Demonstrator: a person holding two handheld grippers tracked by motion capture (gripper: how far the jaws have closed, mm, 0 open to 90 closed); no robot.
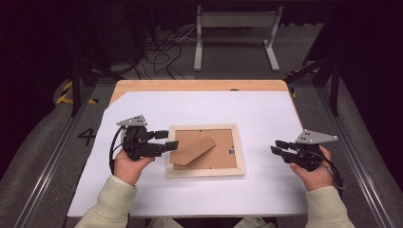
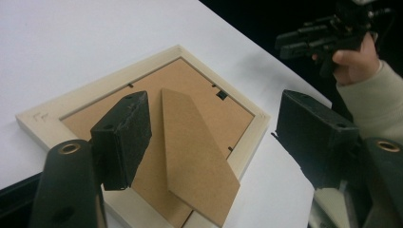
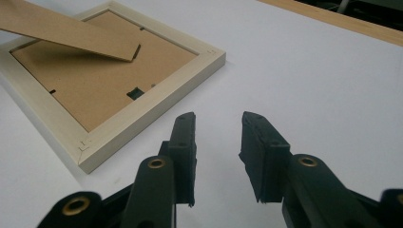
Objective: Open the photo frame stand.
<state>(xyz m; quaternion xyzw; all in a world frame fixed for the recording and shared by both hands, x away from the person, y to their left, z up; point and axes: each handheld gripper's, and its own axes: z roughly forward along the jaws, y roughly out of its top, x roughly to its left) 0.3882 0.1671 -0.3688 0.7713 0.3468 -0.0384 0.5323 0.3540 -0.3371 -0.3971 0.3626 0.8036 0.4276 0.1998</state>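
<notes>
A pale wooden picture frame [image 1: 205, 171] lies face down in the middle of the white sheet, its brown backing board [image 1: 221, 154] facing up. A brown cardboard easel stand [image 1: 192, 150] slants up from the backing. My left gripper [image 1: 172, 139] is open at the frame's left edge, with its near jaw over the rim. In the left gripper view the jaws spread wide on either side of the stand [image 2: 197, 152] and above the frame [image 2: 85, 97]. My right gripper [image 1: 274, 146] is open and holds nothing, hovering right of the frame. Its own view has the frame's corner [image 3: 157, 107] ahead on the left.
The white sheet [image 1: 266, 190] covers most of a wooden table [image 1: 199, 86], which ends just behind it. A metal stand [image 1: 235, 21] and loose cables [image 1: 161, 54] lie on the floor beyond. The right hand and its gripper [image 2: 323, 35] appear far off in the left gripper view.
</notes>
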